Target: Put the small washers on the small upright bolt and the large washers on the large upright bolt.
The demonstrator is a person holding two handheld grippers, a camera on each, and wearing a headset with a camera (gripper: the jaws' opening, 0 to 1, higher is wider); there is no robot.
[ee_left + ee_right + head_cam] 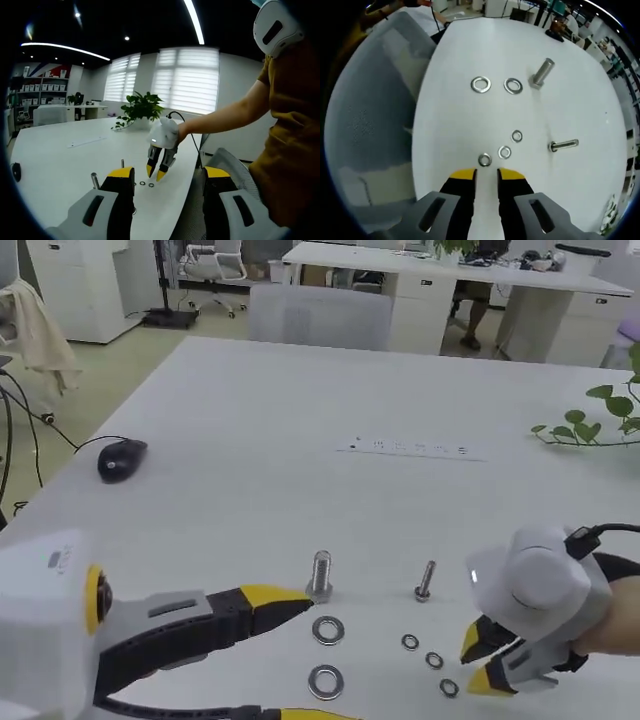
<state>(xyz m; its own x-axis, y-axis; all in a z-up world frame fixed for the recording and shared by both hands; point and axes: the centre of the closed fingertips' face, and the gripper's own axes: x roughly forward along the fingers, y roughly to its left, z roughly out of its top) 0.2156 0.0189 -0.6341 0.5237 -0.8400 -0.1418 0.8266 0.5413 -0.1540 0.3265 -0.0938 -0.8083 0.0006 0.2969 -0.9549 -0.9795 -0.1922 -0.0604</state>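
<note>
The left gripper (322, 658) has its jaws spread wide and grips nothing. In the head view, 2 large washers (328, 630) lie flat on the white table (300, 440) between its yellow tips, and the large bolt (321, 575) stands upright just beside its upper tip.

The right gripper (487, 173) has its jaws parted by a narrow gap with nothing between them. The 3 small washers (504, 152) lie just ahead of its tips, the nearest one close to a tip without touching. The small bolt (426, 580) stands upright farther ahead, beyond those washers. Both bolts are bare of washers.
</note>
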